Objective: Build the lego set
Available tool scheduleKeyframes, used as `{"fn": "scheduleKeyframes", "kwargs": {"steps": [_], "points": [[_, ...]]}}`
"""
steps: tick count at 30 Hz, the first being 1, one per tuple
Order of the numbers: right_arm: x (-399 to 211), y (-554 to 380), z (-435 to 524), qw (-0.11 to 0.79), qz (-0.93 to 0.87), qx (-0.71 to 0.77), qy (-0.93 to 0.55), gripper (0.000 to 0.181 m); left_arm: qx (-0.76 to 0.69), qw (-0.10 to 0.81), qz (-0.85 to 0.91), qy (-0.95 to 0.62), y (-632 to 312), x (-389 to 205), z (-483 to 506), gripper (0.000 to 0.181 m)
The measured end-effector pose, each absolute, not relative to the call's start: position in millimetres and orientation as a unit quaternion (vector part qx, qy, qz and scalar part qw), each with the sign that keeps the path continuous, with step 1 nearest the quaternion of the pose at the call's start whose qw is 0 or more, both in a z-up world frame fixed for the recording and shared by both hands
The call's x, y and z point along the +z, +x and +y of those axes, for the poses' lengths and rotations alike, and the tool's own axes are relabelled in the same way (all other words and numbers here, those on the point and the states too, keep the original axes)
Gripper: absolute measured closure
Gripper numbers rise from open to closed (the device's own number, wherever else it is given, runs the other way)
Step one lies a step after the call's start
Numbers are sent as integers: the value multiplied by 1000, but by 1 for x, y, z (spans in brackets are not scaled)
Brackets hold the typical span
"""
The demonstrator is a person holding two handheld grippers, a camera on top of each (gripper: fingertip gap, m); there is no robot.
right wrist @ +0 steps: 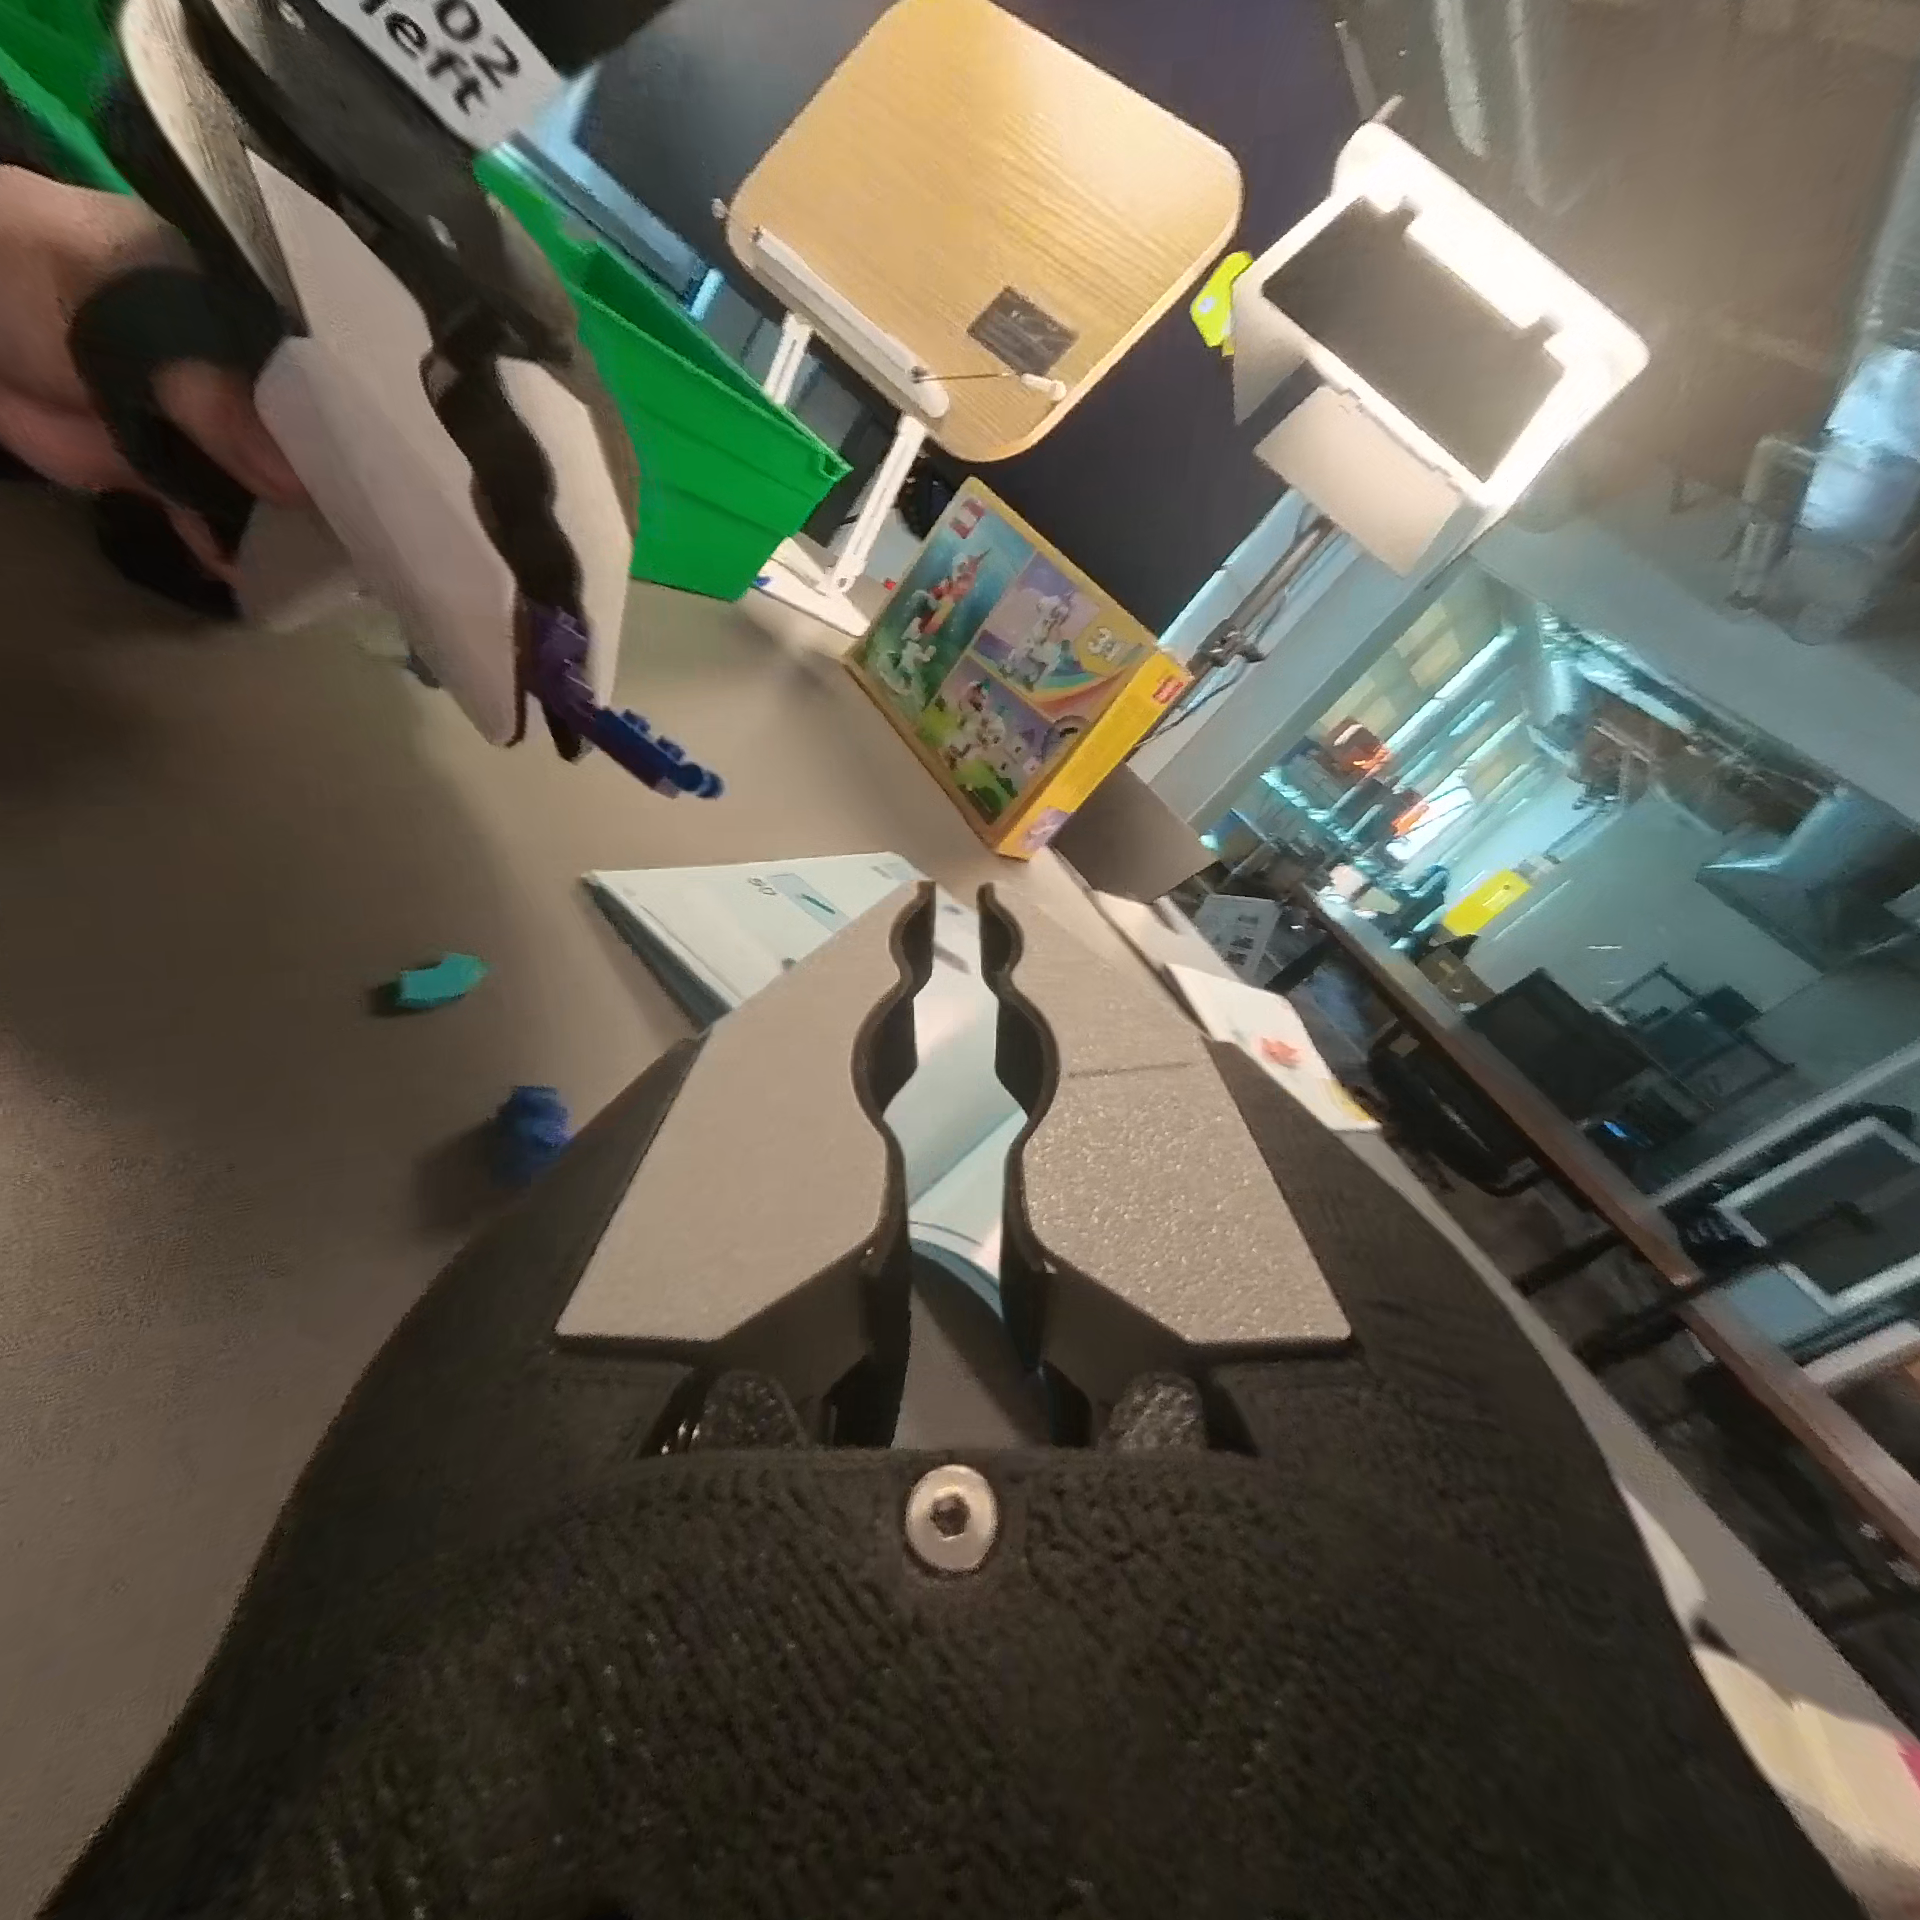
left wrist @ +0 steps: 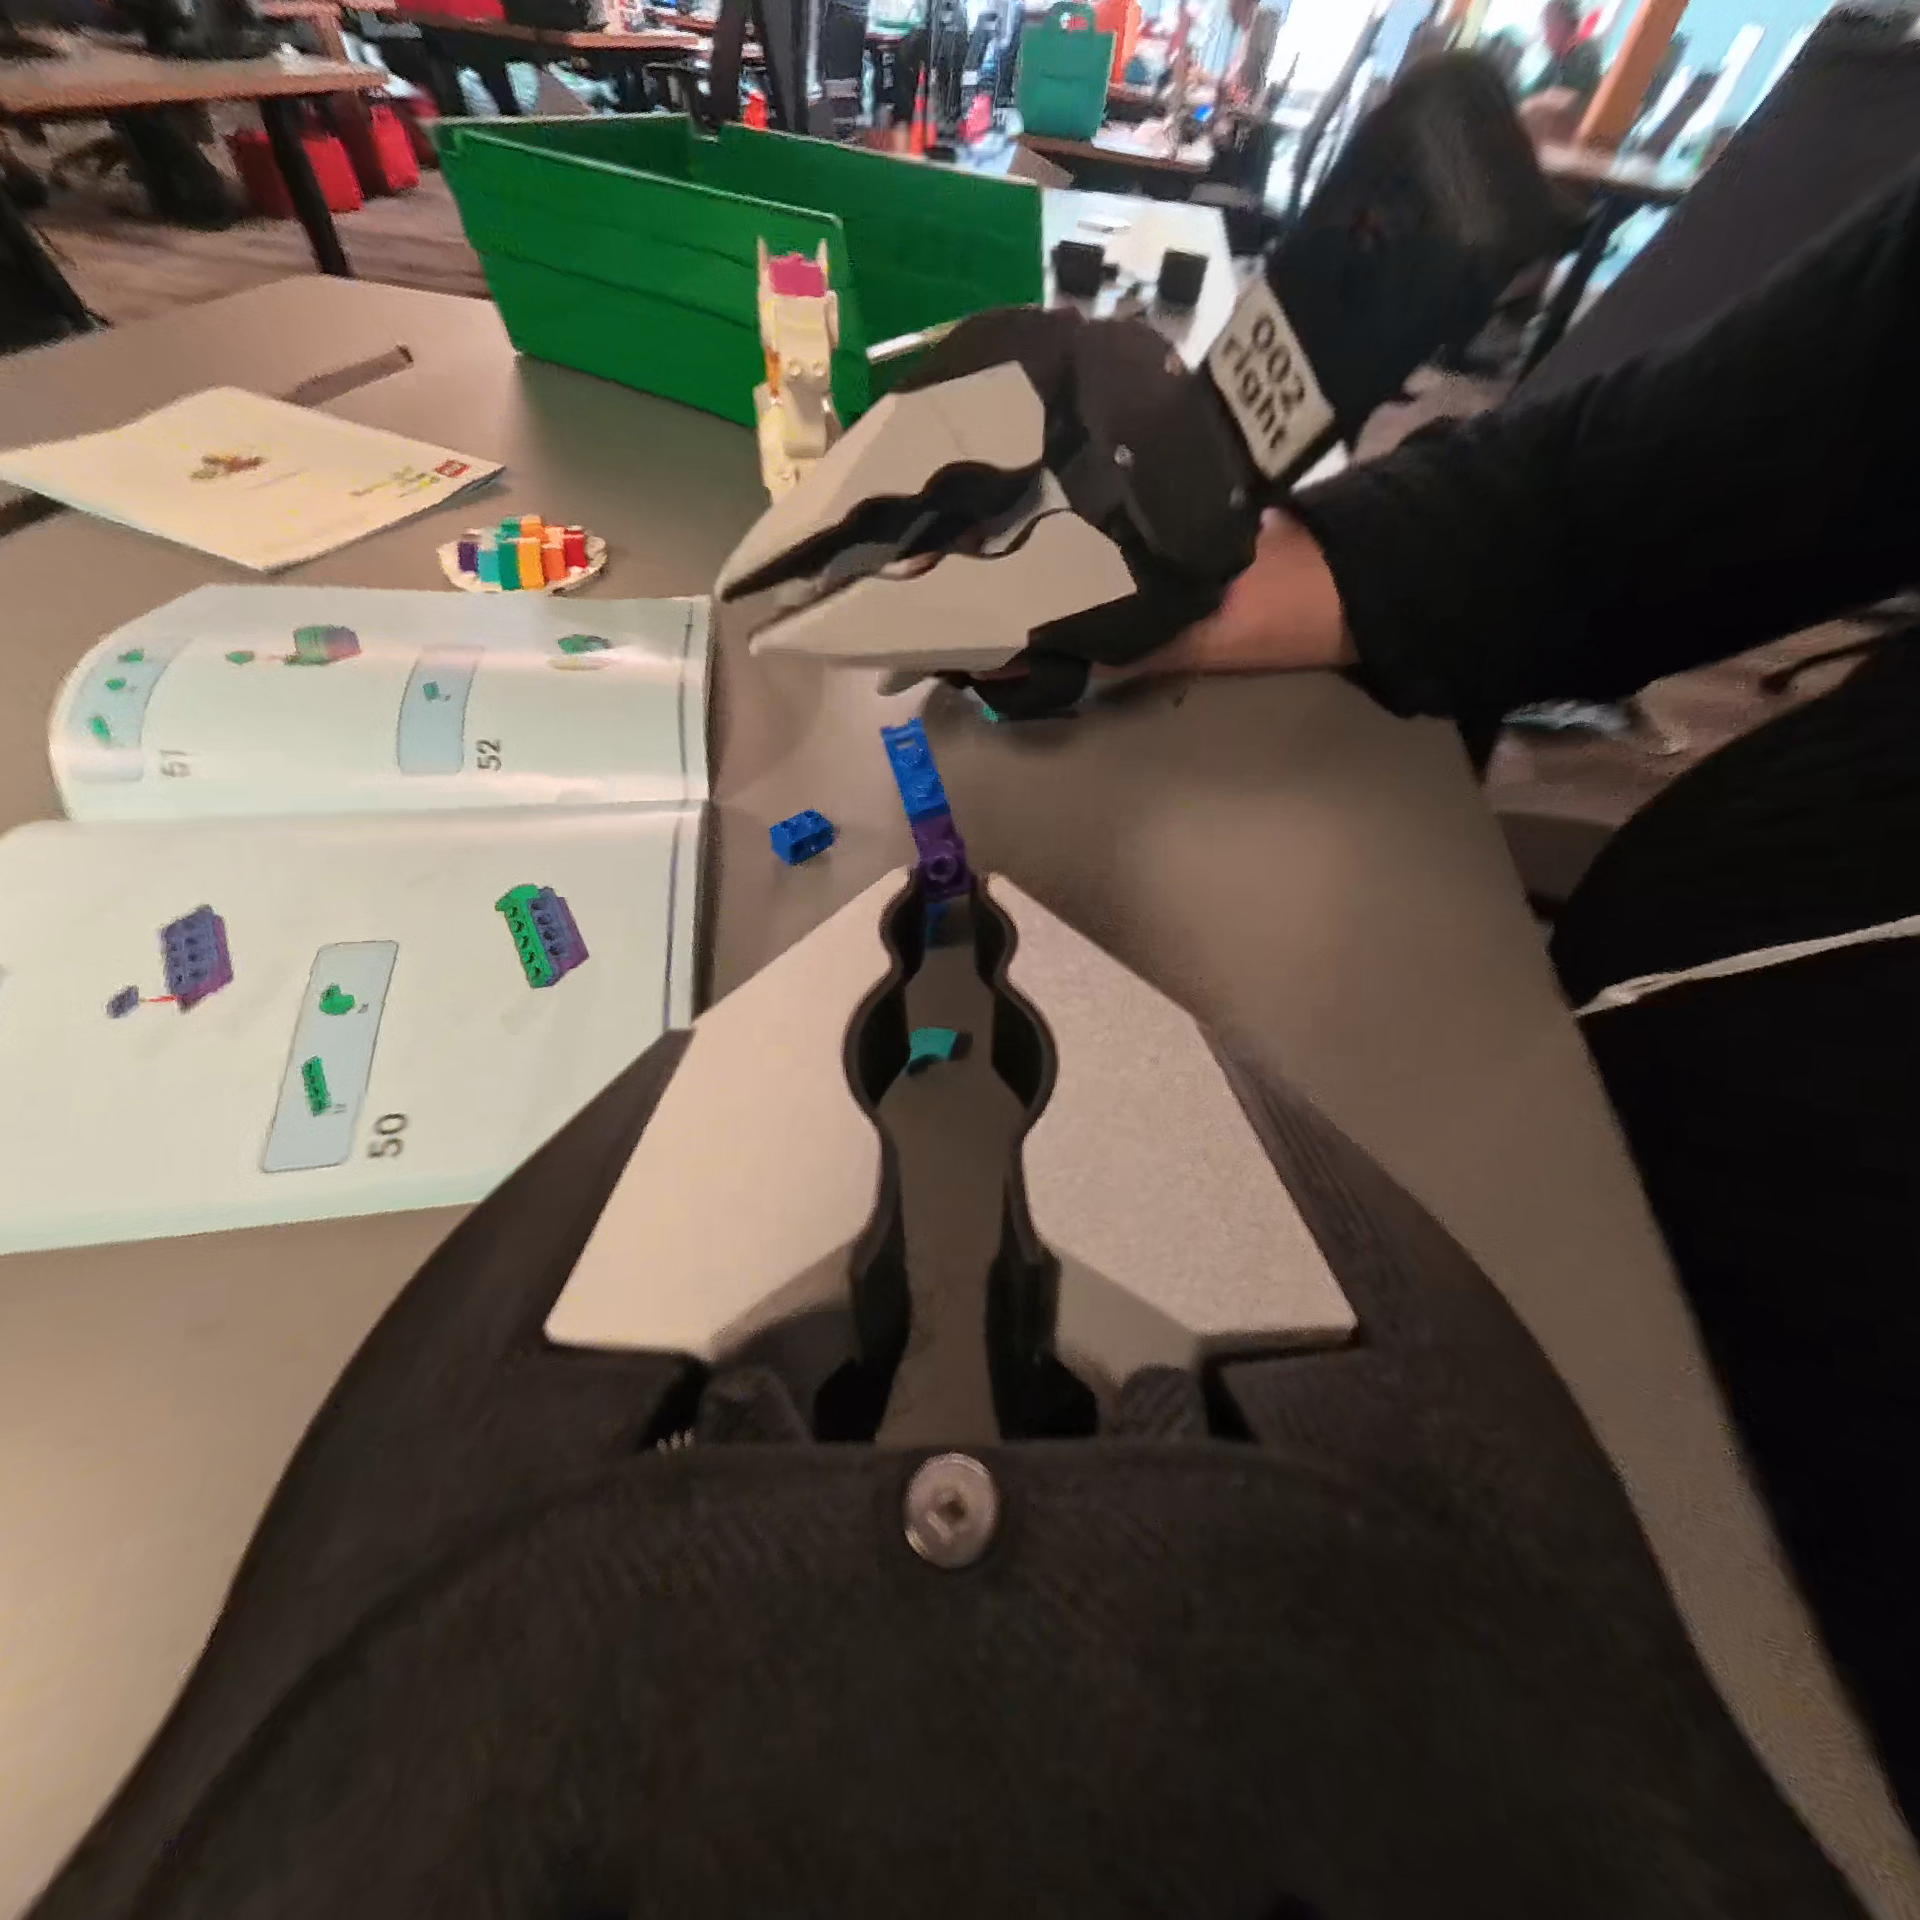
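My left gripper [left wrist: 943, 888] is shut on a purple and blue brick stack [left wrist: 928, 800] that sticks out past its tips, above the grey table [left wrist: 1195, 883]. It also shows in the right wrist view [right wrist: 551, 717], with the stack [right wrist: 634, 748]. My right gripper [right wrist: 956, 904] holds nothing, its jaws nearly together. It hovers beyond the stack in the left wrist view [left wrist: 743, 613]. A loose blue brick [left wrist: 802, 834] [right wrist: 530, 1127] and a teal piece [left wrist: 935, 1044] [right wrist: 431, 982] lie on the table.
An open instruction booklet [left wrist: 364, 883] lies left, with a second booklet [left wrist: 260, 473] behind it. A small rainbow build [left wrist: 525, 551], a white unicorn figure [left wrist: 798, 364] and a green bin [left wrist: 675, 239] stand farther back. The set's box [right wrist: 1013, 665] stands near the table edge. About 8 cm separates my left fingertips from my right. Measured from the fingertips, the small rainbow build [left wrist: 525, 551] is 20 cm or so from the right gripper and 30 cm from the left.
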State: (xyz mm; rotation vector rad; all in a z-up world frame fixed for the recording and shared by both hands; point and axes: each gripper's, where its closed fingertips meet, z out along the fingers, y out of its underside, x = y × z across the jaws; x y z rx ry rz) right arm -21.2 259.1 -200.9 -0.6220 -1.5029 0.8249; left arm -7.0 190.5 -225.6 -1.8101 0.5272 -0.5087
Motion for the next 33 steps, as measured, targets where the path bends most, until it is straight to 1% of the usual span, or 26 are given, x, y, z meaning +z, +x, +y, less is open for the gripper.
{"fn": "scheduleKeyframes", "kwargs": {"steps": [1, 4, 7, 11, 20, 26, 33], "points": [[-207, -24, 256, 588, -671, 360, -272, 174, -194, 563, 234, -768, -7, -227, 190, 174], [-232, -34, 247, 509, -735, 343, -289, 161, -166, 566, 264, -763, -2, -229, 184, 173], [-251, -40, 240, 446, -782, 315, -302, 152, -154, 560, 285, -762, 1, -233, 179, 173], [-258, -46, 238, 427, -809, 264, -307, 151, -146, 556, 294, -764, -1, -235, 175, 174], [-261, -54, 242, 456, -828, 164, -282, 157, -143, 553, 295, -766, -4, -236, 174, 173], [-259, -57, 239, 482, -822, 148, -264, 159, -145, 552, 292, -767, -5, -236, 174, 173], [-264, -54, 243, 482, -820, 153, -268, 160, -148, 552, 291, -767, -5, -236, 174, 173]]}}
